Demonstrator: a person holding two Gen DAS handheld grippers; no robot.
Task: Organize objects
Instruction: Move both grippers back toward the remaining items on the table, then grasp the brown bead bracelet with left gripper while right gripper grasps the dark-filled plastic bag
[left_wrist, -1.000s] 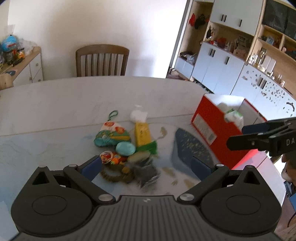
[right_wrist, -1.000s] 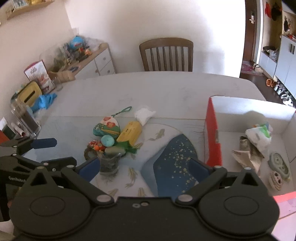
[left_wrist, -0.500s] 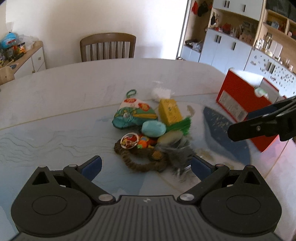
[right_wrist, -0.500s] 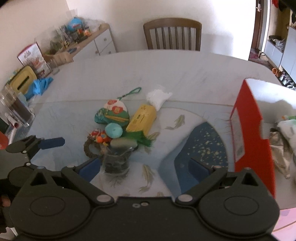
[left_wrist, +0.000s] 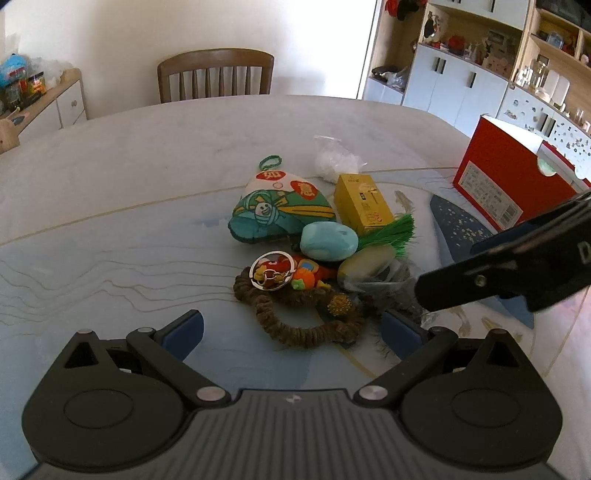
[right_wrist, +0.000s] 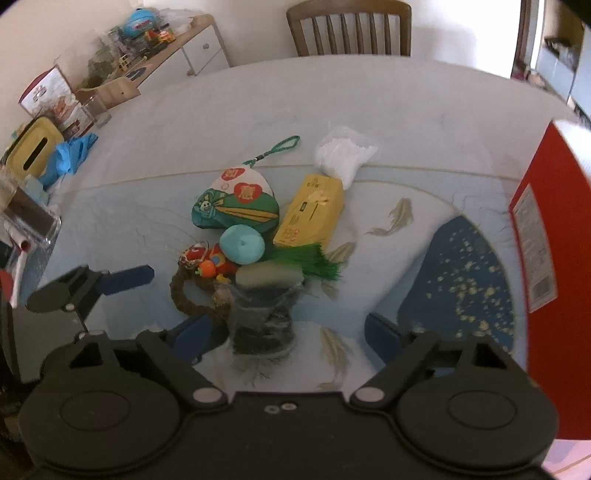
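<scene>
A pile lies mid-table: a printed fabric pouch (left_wrist: 280, 214) with a green loop, a yellow box (left_wrist: 364, 205), a white plastic bag (left_wrist: 336, 158), a blue oval soap (left_wrist: 328, 242), an olive oval piece (left_wrist: 365, 264), a green tassel (left_wrist: 391, 236), a colourful keyring charm (left_wrist: 273, 271) and a brown braided rope ring (left_wrist: 295, 321). My left gripper (left_wrist: 291, 328) is open, low over the rope ring. My right gripper (right_wrist: 288, 338) straddles a clear packet of dark stuff (right_wrist: 262, 321). Its jaws are closing, and the pads stand clear of the packet. One finger (left_wrist: 480, 280) of it crosses the left wrist view.
An open red box (right_wrist: 535, 240) stands at the table's right edge, next to a dark blue patch printed on the tablecloth (right_wrist: 461, 280). A wooden chair (left_wrist: 216, 74) is at the far side. A yellow tissue box (right_wrist: 33, 147), blue cloth (right_wrist: 74, 155) and clear container (right_wrist: 29, 221) sit left.
Both grippers have come down and closer to the pile. The right gripper's fingers have narrowed around the clear packet. The red box has slid toward the right edge of both views.
</scene>
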